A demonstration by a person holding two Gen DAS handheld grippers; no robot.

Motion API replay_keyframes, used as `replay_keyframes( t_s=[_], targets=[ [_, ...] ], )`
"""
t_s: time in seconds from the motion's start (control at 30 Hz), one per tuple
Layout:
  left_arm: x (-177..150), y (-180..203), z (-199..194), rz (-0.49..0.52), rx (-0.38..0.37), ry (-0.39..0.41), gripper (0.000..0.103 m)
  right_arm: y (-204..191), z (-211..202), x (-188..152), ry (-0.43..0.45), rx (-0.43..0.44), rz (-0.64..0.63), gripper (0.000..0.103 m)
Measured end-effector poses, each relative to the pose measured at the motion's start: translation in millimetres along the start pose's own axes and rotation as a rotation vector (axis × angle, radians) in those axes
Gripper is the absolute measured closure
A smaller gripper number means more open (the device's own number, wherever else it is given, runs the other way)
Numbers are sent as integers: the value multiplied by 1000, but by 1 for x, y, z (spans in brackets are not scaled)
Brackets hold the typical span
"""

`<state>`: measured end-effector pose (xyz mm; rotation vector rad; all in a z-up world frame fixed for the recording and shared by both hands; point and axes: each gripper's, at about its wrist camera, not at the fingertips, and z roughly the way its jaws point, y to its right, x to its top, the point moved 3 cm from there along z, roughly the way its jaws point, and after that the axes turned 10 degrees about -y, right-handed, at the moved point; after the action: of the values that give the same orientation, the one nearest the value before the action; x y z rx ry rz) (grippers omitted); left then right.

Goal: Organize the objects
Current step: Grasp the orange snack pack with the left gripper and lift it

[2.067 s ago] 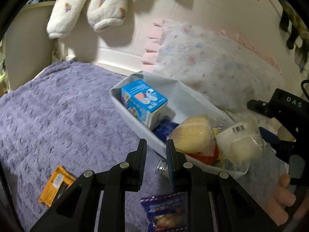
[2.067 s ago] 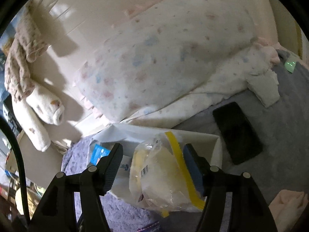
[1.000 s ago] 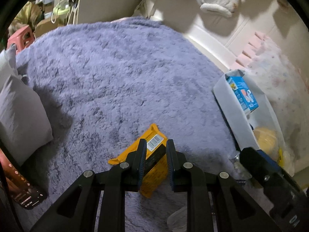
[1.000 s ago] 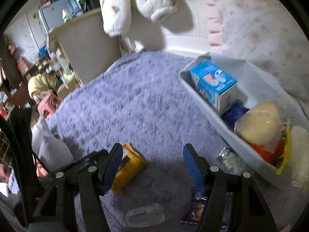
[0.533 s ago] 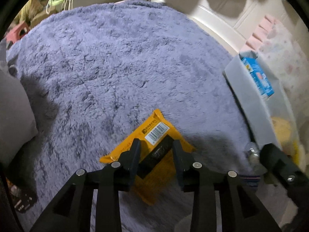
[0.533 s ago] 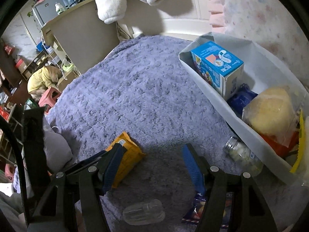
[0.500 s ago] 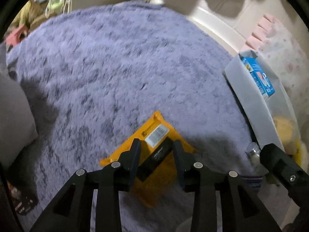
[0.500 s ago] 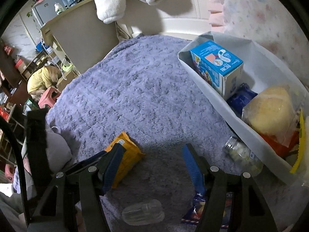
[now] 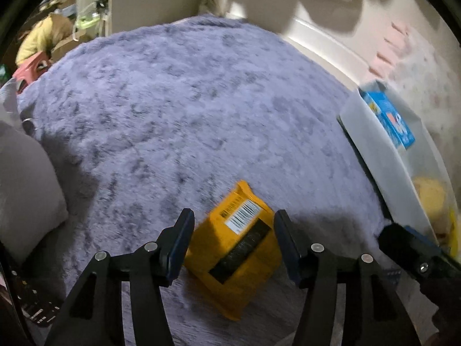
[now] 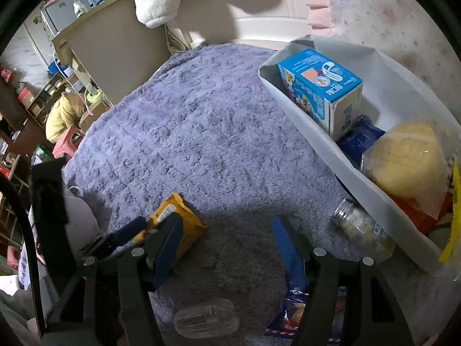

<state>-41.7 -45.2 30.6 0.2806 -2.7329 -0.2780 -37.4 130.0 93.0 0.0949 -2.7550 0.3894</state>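
An orange snack packet (image 9: 236, 248) with a barcode lies on the purple fleece blanket (image 9: 187, 115). My left gripper (image 9: 232, 239) is open, its fingers on either side of the packet. The packet also shows in the right wrist view (image 10: 178, 227), with the left gripper's fingers (image 10: 126, 233) around it. My right gripper (image 10: 227, 248) is open and empty above the blanket. A white bin (image 10: 322, 144) at the right holds a blue carton (image 10: 319, 86), a blue packet (image 10: 357, 141) and a bagged yellow bun (image 10: 403, 155).
A small glass jar (image 10: 360, 230) lies against the bin's wall. A clear plastic case (image 10: 206, 321) and a blue snack packet (image 10: 296, 314) lie near the bottom edge. A grey pillow (image 9: 26, 190) is at the left. A floral pillow (image 10: 389, 8) lies behind the bin.
My left gripper has opened wide around the orange packet and moved closer to it. The right gripper has stayed open and shifted slightly.
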Motion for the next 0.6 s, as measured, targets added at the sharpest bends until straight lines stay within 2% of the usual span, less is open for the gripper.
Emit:
replay_keyframes(
  t_s=[0.07, 0.2, 0.37, 0.5, 0.6],
  targets=[
    [2, -2, 0, -5, 19, 0, 46, 2, 1, 1, -2, -1, 4, 39],
    [0, 2, 14, 18, 53, -54, 46, 7, 4, 2, -11, -6, 13, 39],
    [-2, 6, 15, 45, 59, -46, 46, 11, 8, 2, -27, -5, 22, 39],
    [-1, 4, 20, 33, 21, -58, 40, 10, 11, 3, -38, -8, 21, 39],
    [-4, 3, 28, 24, -71, -108, 29, 11, 12, 3, -45, -5, 22, 39]
  ],
)
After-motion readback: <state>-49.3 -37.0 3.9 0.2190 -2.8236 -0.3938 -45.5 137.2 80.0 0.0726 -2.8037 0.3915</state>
